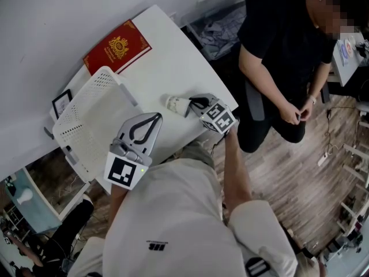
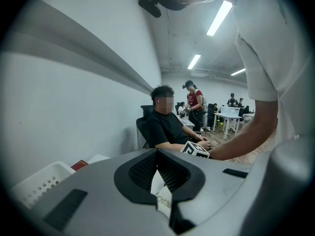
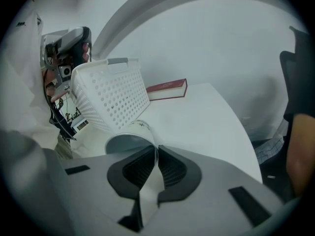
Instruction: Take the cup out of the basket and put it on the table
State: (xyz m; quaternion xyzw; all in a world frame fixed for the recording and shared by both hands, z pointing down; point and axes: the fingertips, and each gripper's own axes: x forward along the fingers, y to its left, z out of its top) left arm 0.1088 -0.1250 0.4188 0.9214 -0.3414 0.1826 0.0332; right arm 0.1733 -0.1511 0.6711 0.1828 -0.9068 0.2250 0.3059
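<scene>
White perforated basket, white cup, red gold-crested book

Left tool closed, right tool pinching cup rim

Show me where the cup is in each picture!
Head view: cup over the table, in the right gripper.
Left gripper view: cannot tell; its jaws block the table.
Right gripper view: low centre, rim pinched by the jaws.
Shared landmark: white basket, in all three.

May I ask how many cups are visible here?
1. The cup is pinched at its rim by the right gripper, at the table beside the basket, whose inside is hidden and may hold more.
</scene>
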